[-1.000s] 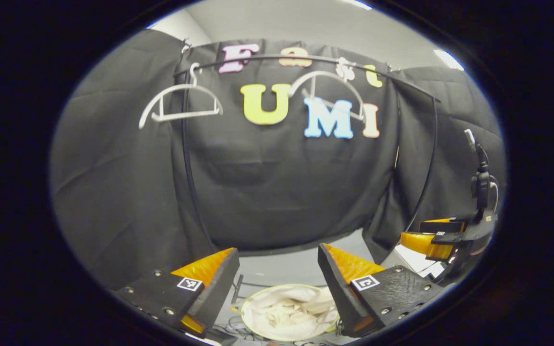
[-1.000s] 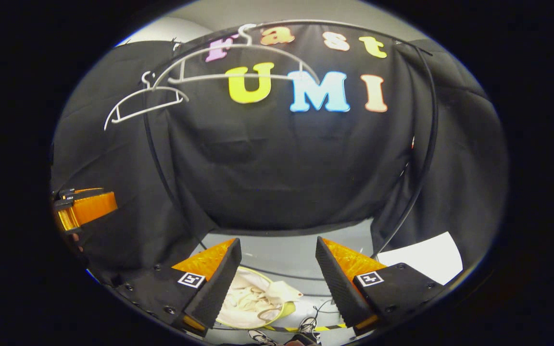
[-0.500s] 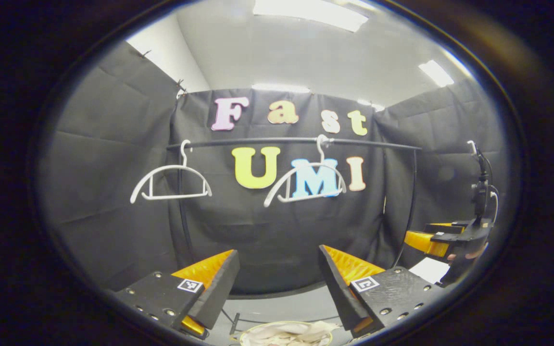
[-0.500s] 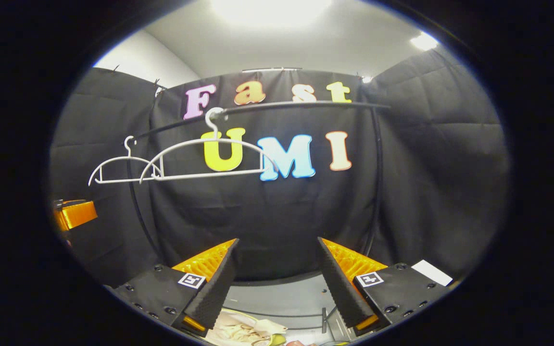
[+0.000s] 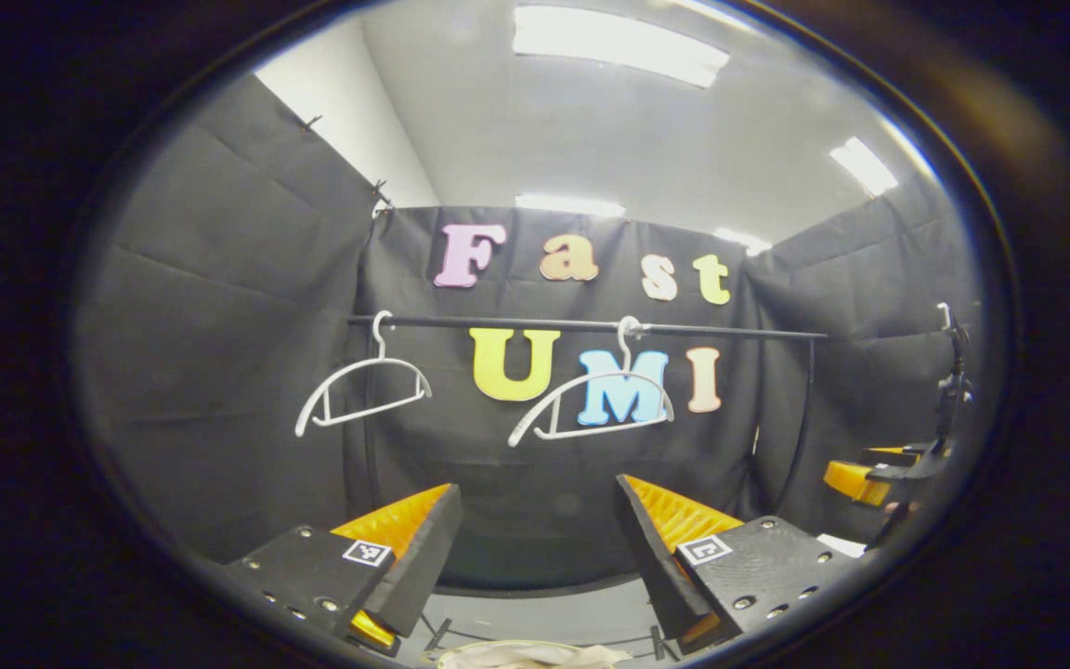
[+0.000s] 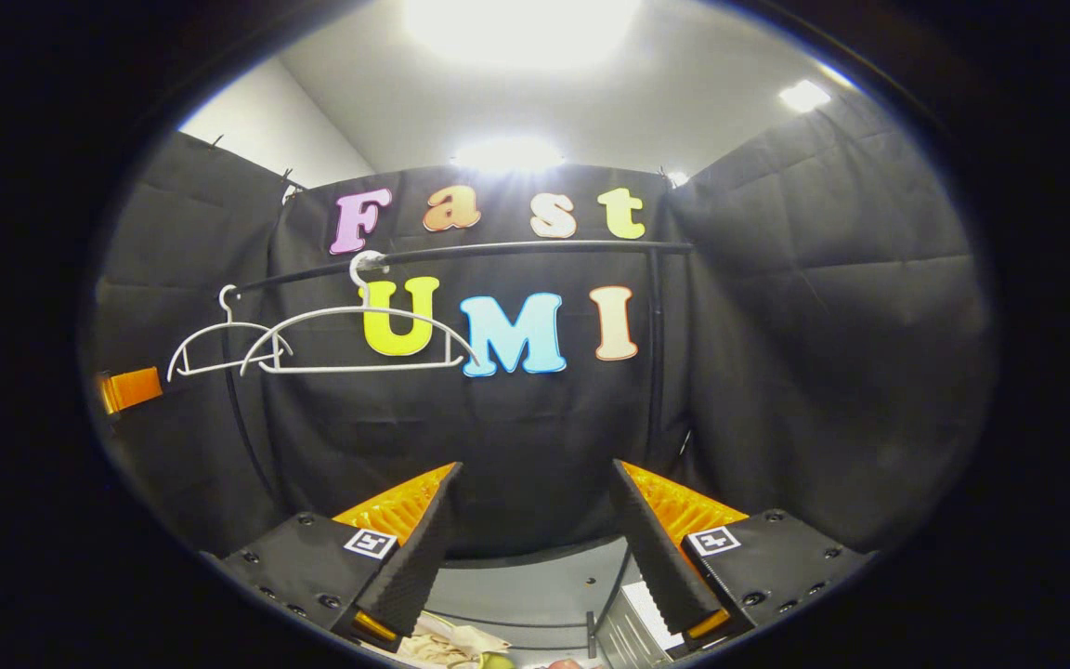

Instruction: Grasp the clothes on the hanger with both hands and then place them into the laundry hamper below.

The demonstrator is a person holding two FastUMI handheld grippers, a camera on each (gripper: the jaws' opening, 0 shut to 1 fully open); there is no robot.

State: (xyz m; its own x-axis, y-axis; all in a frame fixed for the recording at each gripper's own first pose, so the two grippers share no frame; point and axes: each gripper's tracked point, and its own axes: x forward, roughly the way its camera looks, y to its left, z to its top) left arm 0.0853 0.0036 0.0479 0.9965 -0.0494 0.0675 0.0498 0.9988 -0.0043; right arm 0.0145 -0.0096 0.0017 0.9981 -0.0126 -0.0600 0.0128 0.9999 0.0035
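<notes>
Two bare white hangers hang from the black rail (image 5: pixel 591 326): one on the left (image 5: pixel 363 394) and one near the middle (image 5: pixel 591 404). In the right gripper view the same two hangers (image 6: pixel 363 339) (image 6: pixel 219 348) overlap on the rail (image 6: pixel 516 249). Pale clothes (image 5: pixel 530 655) lie in the laundry hamper at the bottom edge, below my left gripper (image 5: pixel 540 544), which is open and holds nothing. My right gripper (image 6: pixel 535 539) is open too, with pale clothes (image 6: pixel 447 643) low between its fingers. The right gripper (image 5: pixel 879 474) also shows at the far right of the left gripper view.
Black cloth walls close the booth on three sides. The rack's upright posts (image 5: pixel 800 418) (image 6: pixel 654 353) run down to a grey floor (image 6: pixel 535 585). Ceiling lights (image 5: pixel 619 42) glare above.
Both cameras have tilted upward and drawn back: the rail and hangers dropped toward mid-frame, and the hamper with the clothes slid to the bottom edge. Both grippers stayed open.
</notes>
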